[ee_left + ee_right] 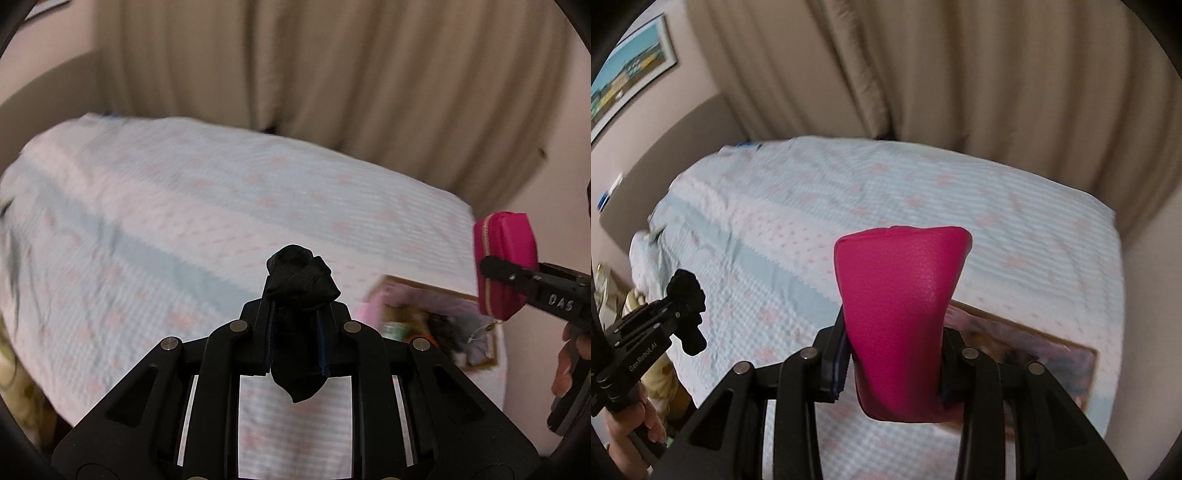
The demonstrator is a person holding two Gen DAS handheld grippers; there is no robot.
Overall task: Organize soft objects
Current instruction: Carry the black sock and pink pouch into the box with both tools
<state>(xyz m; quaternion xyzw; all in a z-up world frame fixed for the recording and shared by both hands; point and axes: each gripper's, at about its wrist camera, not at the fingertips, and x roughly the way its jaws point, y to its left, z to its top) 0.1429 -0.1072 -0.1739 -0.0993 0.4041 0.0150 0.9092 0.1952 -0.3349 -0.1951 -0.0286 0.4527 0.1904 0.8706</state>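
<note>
My left gripper (296, 310) is shut on a black rolled sock (299, 280) and holds it in the air above the bed; it also shows in the right wrist view (687, 291) at the left. My right gripper (894, 354) is shut on a pink zip pouch (901, 317), held above the bed's near right part; the pouch also shows in the left wrist view (504, 258) at the right edge. A shallow cardboard box (480, 360) with several soft items lies on the bed below the pouch.
The bed (849, 206) has a light blue and white cover with pink marks. Beige curtains (923, 74) hang behind it. A framed picture (631, 70) hangs on the left wall. Bundled cloth (646, 251) lies at the bed's left edge.
</note>
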